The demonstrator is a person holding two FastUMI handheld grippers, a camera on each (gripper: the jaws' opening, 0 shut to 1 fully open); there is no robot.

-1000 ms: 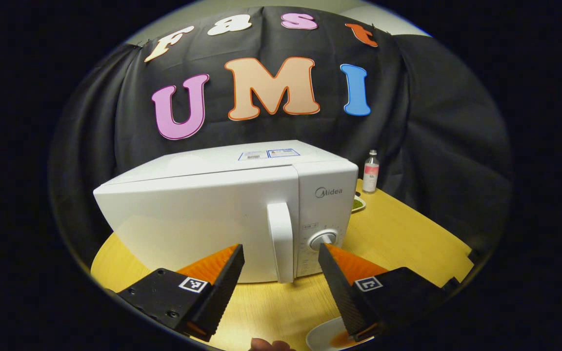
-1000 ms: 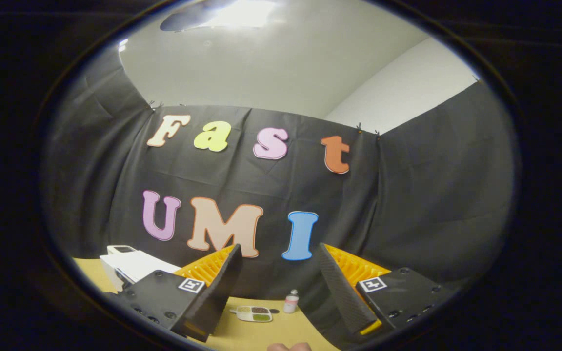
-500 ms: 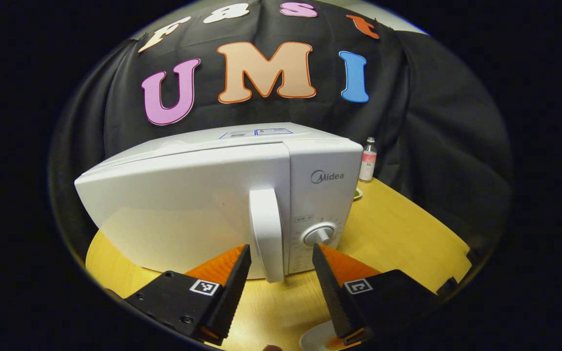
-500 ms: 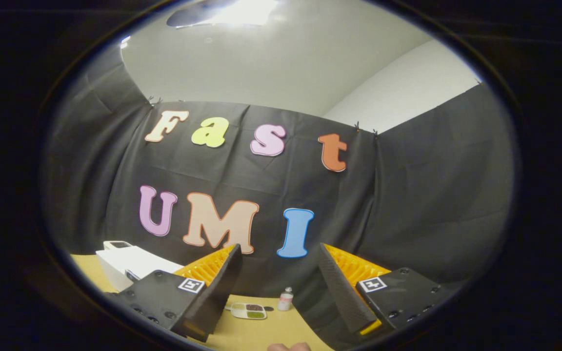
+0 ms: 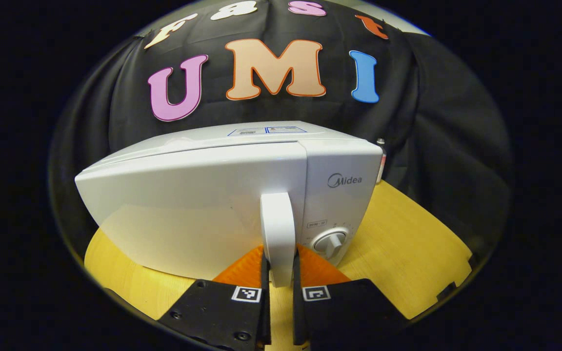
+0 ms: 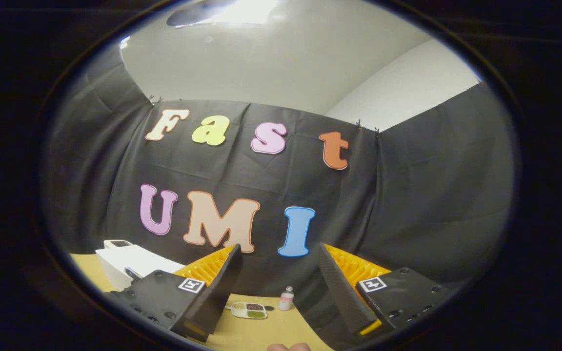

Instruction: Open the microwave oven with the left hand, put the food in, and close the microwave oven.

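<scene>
Left gripper view: left gripper (image 5: 279, 285) pinches the lower end of the white upright plastic door handle (image 5: 278, 229) of the boxy white microwave oven (image 5: 203, 204) on the yellow wooden table (image 5: 408, 243); door shut. Opening step; next likely pull outward along the hinge arc. Right gripper (image 6: 276, 287) spread, idle. Small divided food dish (image 6: 248, 310) well apart.

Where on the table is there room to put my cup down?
Bare table lies right of the microwave, out to its edge. Another bare strip sits before the small dish and bottle. It is crowded where the left gripper clamps the door handle.
</scene>
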